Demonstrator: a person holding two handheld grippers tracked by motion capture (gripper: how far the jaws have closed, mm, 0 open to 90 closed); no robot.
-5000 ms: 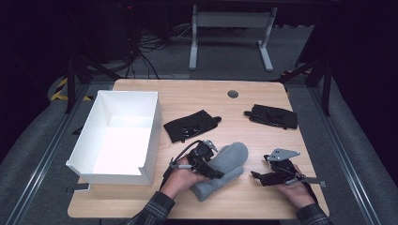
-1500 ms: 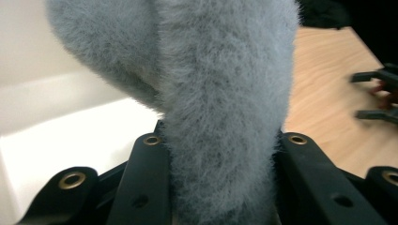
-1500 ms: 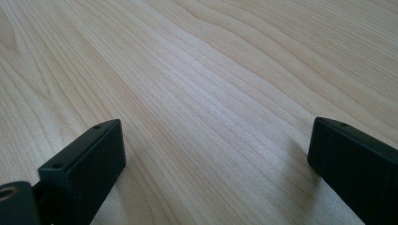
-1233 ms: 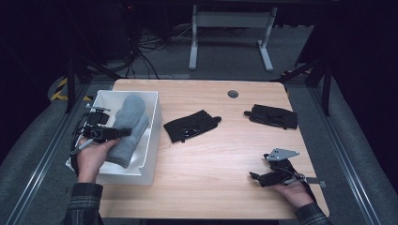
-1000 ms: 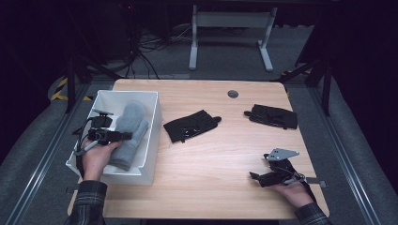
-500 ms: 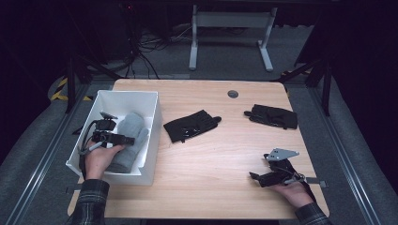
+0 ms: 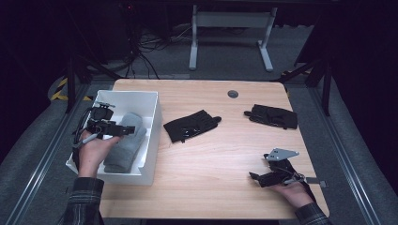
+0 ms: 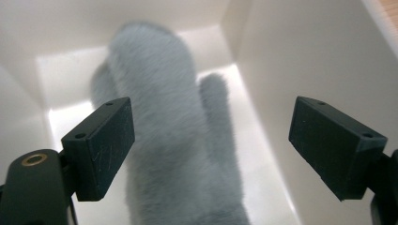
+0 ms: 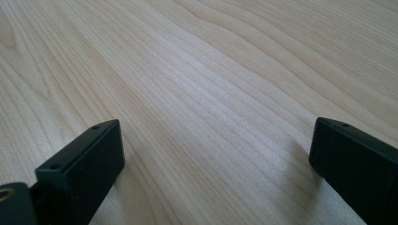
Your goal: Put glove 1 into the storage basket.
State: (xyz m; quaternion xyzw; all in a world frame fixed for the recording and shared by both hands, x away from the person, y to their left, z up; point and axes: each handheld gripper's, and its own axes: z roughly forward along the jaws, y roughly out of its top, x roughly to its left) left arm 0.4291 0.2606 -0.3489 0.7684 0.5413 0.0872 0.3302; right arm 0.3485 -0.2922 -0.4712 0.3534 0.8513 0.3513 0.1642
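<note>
Grey fleece mitten (image 7: 123,143) lies in the white box (image 7: 152,136) at the worktop's (image 7: 211,159) left end, long axis along the box, cuff toward me. My left gripper (image 7: 107,127) hovers just above it; its jaws have just been opening and nothing is between them now. Mitten soft, fuzzy, thumb out to one side. Next, the black glove (image 7: 191,125) lies flat right of the box, nearer my left hand. A second black glove (image 7: 272,116) sits farther right. Right gripper (image 7: 265,177) rests wide open on bare wood.
</note>
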